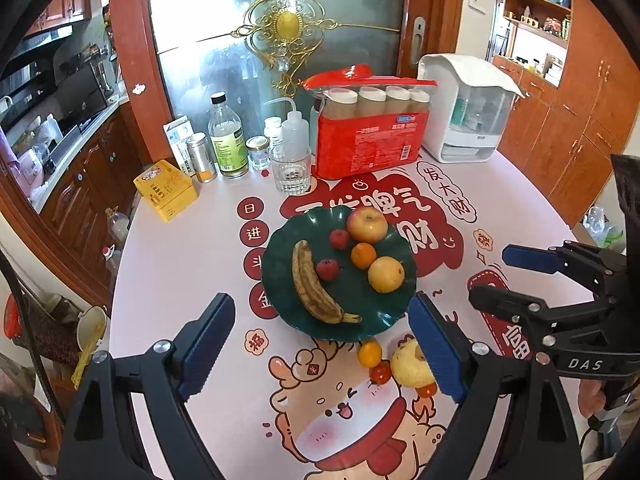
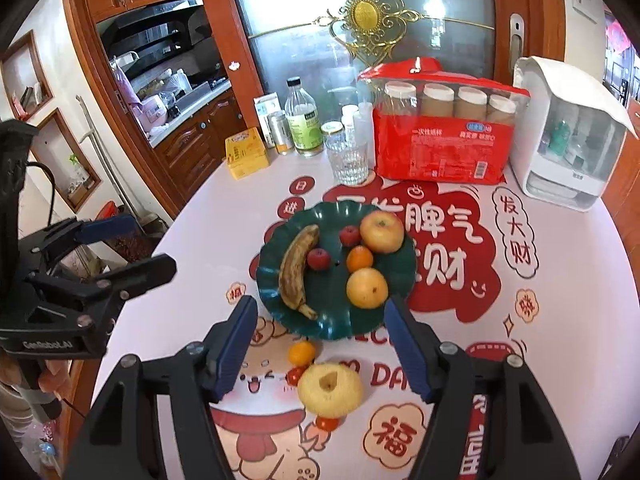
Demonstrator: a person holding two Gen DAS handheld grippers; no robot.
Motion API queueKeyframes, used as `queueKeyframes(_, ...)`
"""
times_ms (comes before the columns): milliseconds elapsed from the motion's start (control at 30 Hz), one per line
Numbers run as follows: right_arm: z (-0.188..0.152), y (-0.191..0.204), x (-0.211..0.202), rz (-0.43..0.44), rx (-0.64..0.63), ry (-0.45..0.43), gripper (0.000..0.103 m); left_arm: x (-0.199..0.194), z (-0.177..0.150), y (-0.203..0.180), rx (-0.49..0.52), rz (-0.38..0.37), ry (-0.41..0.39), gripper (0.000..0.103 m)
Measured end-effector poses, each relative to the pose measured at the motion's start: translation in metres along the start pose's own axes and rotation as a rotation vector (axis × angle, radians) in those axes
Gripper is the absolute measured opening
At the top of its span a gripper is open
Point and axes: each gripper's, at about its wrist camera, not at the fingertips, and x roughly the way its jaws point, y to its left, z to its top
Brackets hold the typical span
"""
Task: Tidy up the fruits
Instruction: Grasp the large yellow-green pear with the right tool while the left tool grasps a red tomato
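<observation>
A dark green plate [image 1: 280, 252] [image 2: 332, 216] sits mid-table with a browned banana [image 1: 310, 286] [image 2: 294, 268], a large apple [image 1: 367, 225] [image 2: 382, 231], an orange [image 1: 386, 274] [image 2: 367, 288], a tangerine [image 1: 363, 255] [image 2: 359, 259] and two small red fruits [image 1: 328, 269] [image 2: 319, 259]. In front of the plate on the cloth lie a yellow apple [image 1: 410, 364] [image 2: 330, 390], a small tangerine [image 1: 369, 353] [image 2: 302, 352] and cherry tomatoes [image 1: 380, 372] [image 2: 327, 423]. My left gripper [image 1: 320, 348] [image 2: 120, 242] is open and empty. My right gripper [image 2: 320, 346] [image 1: 496, 276] is open and empty above the yellow apple.
At the table's back stand a glass [image 1: 291, 170] [image 2: 351, 162], bottles [image 1: 228, 140], a yellow box [image 1: 166, 190] [image 2: 246, 152], a red pack of paper cups [image 1: 368, 136] [image 2: 444, 136] and a white dispenser [image 1: 464, 108] [image 2: 568, 132]. Kitchen cabinets lie left.
</observation>
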Motion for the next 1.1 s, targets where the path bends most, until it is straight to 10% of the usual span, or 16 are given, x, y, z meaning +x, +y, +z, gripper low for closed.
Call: queueKeyframes(1100, -0.103, 0.002, 0.116, -0.075, -0.034, 0.196, 0.074, 0.109, -0.128, -0.004, -0.152, 0.012, 0.215, 0.091)
